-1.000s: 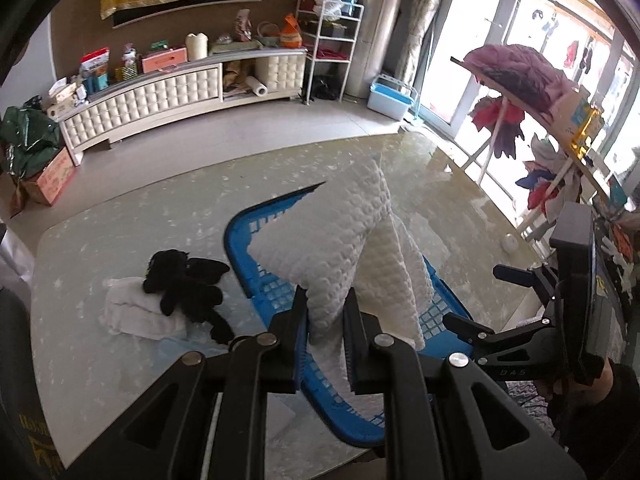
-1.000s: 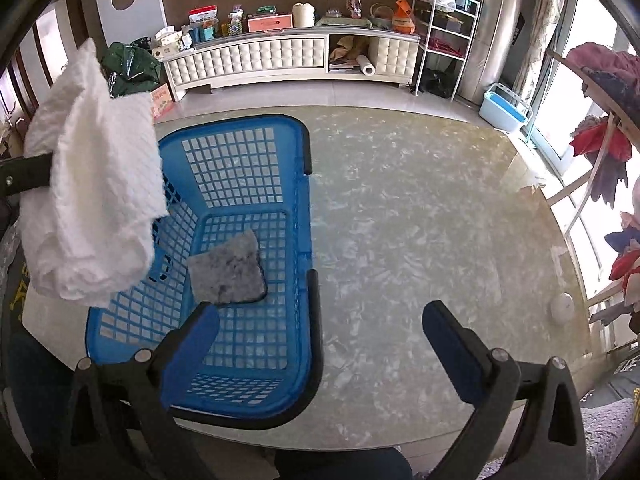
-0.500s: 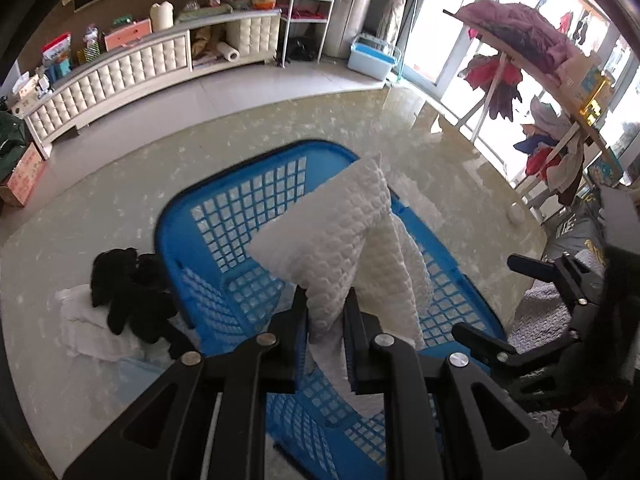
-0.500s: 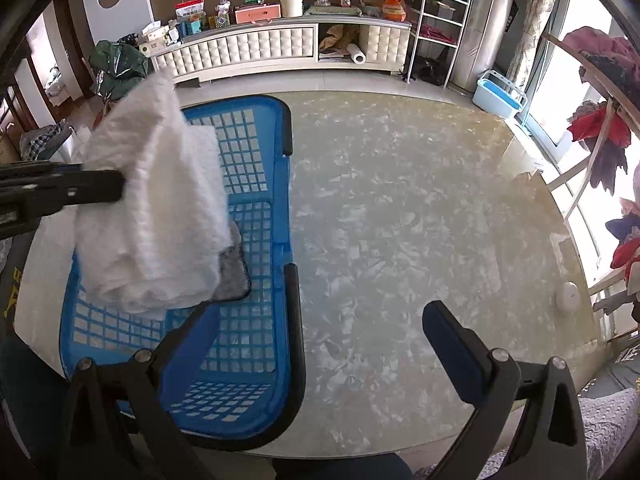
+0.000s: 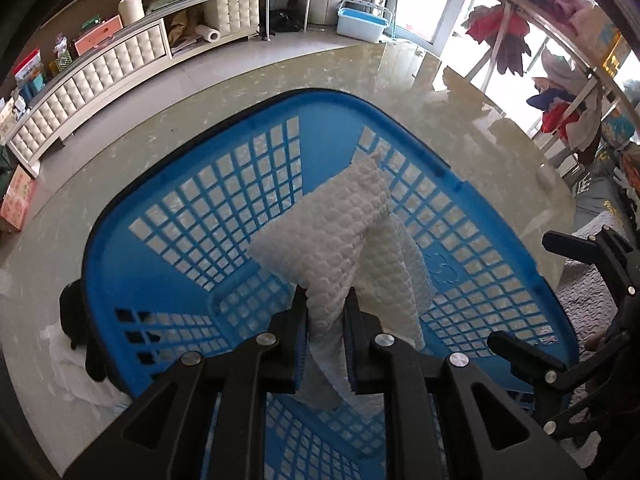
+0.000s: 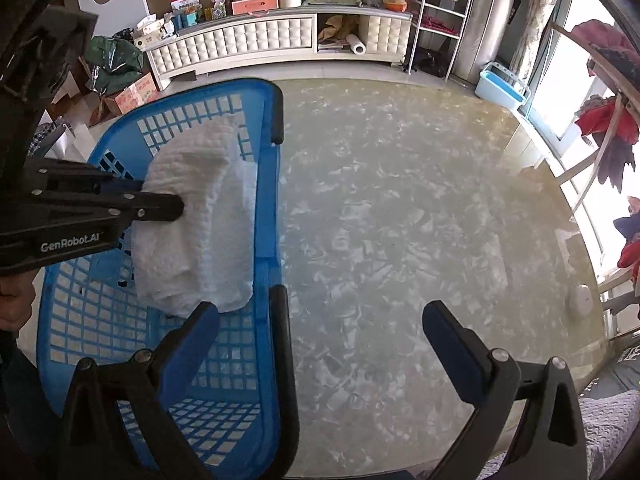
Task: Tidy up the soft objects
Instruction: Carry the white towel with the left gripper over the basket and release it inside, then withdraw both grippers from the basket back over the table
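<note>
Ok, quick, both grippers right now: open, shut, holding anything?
Left gripper: shut on the white towel, over the blue basket.
Right gripper: open, holding nothing.

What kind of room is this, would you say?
Probably a home living room: a long tufted white cabinet cluttered with household goods, a clothes-drying rack by the window, and a glossy marbled table holding a blue laundry basket.

Marbled table (image 6: pixel 400 220) bears blue basket (image 6: pixel 268 240), black cloth (image 5: pixel 80 320).

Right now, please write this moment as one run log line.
left gripper: jaws shut on white towel | towel: hanging over blue basket | right gripper: jaws open, empty, beside basket
</note>
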Available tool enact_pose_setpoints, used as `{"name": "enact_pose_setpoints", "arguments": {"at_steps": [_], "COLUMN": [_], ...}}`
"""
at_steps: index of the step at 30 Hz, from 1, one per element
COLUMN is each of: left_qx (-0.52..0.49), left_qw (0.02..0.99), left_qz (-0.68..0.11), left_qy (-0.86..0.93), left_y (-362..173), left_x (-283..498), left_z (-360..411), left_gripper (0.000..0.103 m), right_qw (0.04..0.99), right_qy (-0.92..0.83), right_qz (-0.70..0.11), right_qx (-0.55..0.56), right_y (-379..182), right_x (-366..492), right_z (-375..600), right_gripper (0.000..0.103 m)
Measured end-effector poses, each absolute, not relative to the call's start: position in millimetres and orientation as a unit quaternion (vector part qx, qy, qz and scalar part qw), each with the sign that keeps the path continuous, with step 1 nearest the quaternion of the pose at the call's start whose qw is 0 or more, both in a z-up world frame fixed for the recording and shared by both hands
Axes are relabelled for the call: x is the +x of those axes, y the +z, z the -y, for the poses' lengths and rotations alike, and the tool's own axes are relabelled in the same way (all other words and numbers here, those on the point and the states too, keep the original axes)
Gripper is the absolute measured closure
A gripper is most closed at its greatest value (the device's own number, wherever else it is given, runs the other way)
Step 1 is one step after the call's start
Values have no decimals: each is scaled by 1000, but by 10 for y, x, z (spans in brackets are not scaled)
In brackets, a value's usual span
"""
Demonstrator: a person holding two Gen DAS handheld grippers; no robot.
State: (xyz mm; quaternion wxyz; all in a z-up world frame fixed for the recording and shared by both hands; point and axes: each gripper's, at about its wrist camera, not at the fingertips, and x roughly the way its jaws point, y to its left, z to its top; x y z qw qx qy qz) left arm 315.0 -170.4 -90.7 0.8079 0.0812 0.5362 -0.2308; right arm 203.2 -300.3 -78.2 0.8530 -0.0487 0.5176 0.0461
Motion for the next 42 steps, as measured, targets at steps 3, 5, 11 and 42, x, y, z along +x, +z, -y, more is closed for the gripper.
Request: {"name": "enact_pose_setpoints", "arguments": {"at_steps": [3, 5, 11, 42], "left_qx": [86, 87, 97, 116], "left_qw": [805, 803, 796, 853], "left_qz": [-539, -541, -555, -481], "left_qy": [-231, -233, -222, -170], "left_y": [-935, -938, -962, -60], "left_x": [3198, 3215, 3236, 2502], "left_z": [1761, 1782, 1779, 1414], "left_gripper": [89, 88, 85, 24], "right_qw": [849, 848, 845, 874], "right_qy": [46, 47, 50, 63], "right_qz": [-525, -527, -531, -482], "right_qx": [-48, -43, -32, -12], "right_y": [-838, -851, -876, -344], "right_x": [2089, 2089, 2088, 1758], "right_z": [3027, 3036, 3042, 2915], "right_gripper": [1, 1, 1, 1]}}
